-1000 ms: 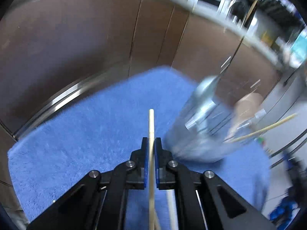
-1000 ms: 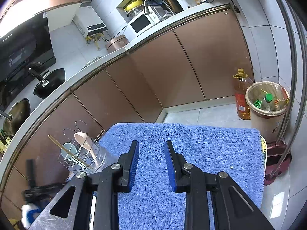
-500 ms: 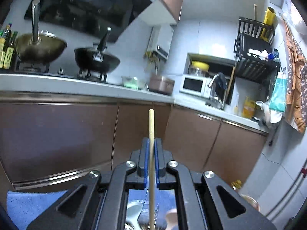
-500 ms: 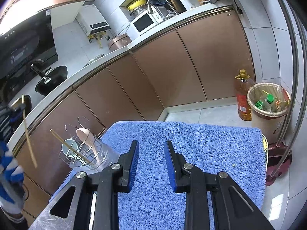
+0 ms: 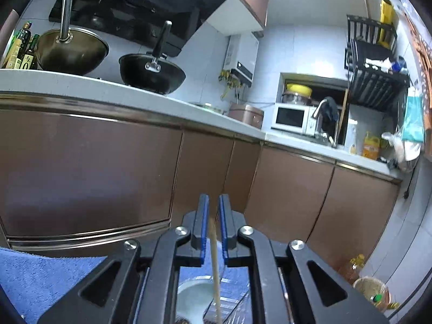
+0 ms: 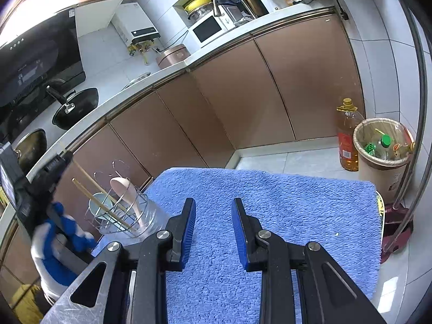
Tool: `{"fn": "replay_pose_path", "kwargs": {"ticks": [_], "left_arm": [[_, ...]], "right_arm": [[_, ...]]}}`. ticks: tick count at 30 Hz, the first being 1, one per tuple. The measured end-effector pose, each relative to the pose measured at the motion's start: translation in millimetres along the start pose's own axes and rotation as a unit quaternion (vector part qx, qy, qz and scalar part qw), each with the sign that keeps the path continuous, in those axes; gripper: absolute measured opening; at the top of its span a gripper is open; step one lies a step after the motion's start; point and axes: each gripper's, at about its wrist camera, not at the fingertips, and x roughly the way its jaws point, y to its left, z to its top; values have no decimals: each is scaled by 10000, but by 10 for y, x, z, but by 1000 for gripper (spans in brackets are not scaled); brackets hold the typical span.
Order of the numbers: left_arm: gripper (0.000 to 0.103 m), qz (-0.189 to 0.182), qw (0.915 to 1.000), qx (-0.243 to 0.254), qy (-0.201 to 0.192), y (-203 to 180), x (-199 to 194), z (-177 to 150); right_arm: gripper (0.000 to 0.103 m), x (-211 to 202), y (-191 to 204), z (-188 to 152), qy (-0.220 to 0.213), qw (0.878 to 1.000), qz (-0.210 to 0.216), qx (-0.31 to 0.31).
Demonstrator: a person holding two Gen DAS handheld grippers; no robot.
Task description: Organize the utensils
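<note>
The left gripper (image 5: 213, 232) has just been opening, its jaws now flanking a loose chopstick (image 5: 215, 264) dropping into the wire holder (image 6: 118, 210) at the blue mat's (image 6: 270, 216) left edge. The right gripper (image 6: 212, 232) is hovering apart, gripping nothing.

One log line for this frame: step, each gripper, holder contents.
step: chopstick dropping into holder | left gripper: just opened | right gripper: open, empty | holder: spoon, chopstick

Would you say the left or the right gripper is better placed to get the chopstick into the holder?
Left. The left gripper, jaws just opening, has the chopstick between them above the holder; the right gripper hangs empty over the towel.
</note>
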Motion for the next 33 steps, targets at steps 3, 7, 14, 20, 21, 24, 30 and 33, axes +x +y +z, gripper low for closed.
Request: {"fn": "replay_pose_path", "kwargs": {"ticks": [3, 7, 14, 20, 21, 24, 30, 33], "left_arm": [[21, -48, 9999, 84, 118, 47, -71, -29], [30, -125, 9992, 123, 348, 94, -222, 31], [45, -389, 9946, 508, 818, 128, -703, 170], [57, -407, 9910, 900, 907, 258, -1251, 255], [58, -351, 9903, 964, 934, 312, -1359, 267], [59, -273, 9886, 1030, 1060, 445, -1558, 288], [59, -186, 9883, 792, 1288, 773, -1897, 327], [59, -197, 9891, 701, 1281, 932, -2074, 343]], "right_arm": [[28, -10, 16, -4, 0, 10000, 6, -14], [28, -32, 16, -4, -15, 10000, 26, 9], [32, -118, 152, -7, -154, 9997, -31, -179], [37, -300, 366, -24, -348, 9974, -274, -572], [38, -360, 408, -23, -395, 9969, -288, -613], [39, -545, 555, -20, -561, 9945, -370, -803], [44, -915, 862, -163, -641, 9891, -492, -1229], [46, -1084, 1007, -253, -636, 9851, -597, -1484]]}}
